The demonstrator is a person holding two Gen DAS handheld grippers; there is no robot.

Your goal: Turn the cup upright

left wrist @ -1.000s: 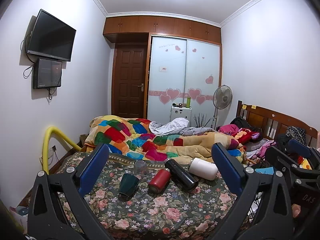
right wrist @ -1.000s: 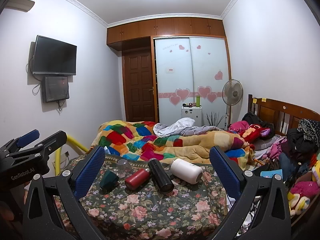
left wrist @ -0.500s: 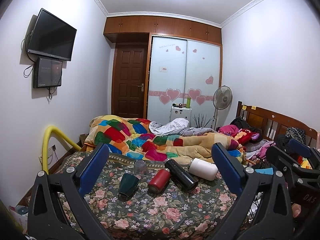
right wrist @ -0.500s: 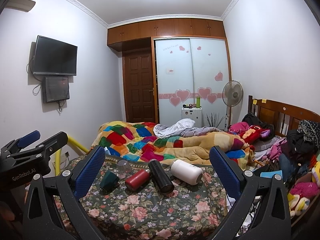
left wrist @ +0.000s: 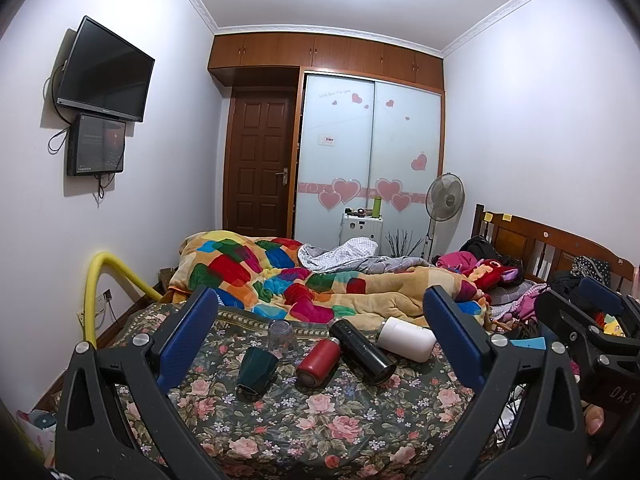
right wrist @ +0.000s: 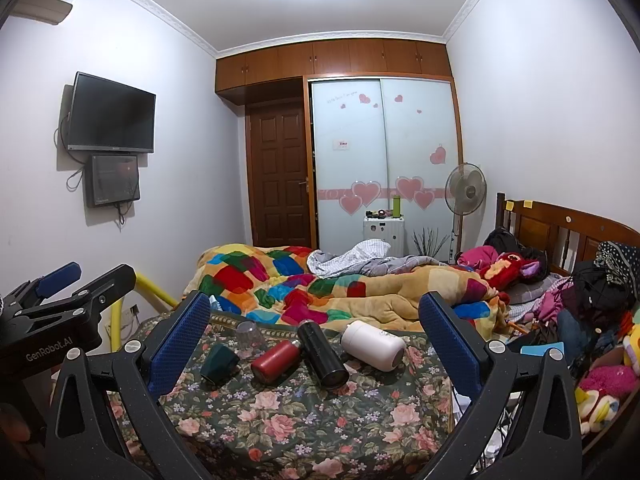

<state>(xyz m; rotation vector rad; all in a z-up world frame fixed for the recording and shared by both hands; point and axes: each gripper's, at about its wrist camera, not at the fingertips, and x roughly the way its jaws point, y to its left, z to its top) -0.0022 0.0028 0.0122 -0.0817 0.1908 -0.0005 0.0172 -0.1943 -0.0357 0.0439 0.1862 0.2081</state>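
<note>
Both the left gripper [left wrist: 320, 336] and the right gripper [right wrist: 314, 334] gape wide, holding nothing. The dark green cup [left wrist: 256, 368] lies tipped on the floral tablecloth [left wrist: 320, 420] near its far edge, well ahead of both.

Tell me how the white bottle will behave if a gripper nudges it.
The white bottle lies on its side, so a sideways nudge would probably roll it. The floral cloth under it looks soft, which may slow the roll. Its smooth body might slip in the jaws.

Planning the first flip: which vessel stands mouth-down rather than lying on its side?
The clear glass cup, inverted behind the dark green cup; the others lie sideways.
</note>
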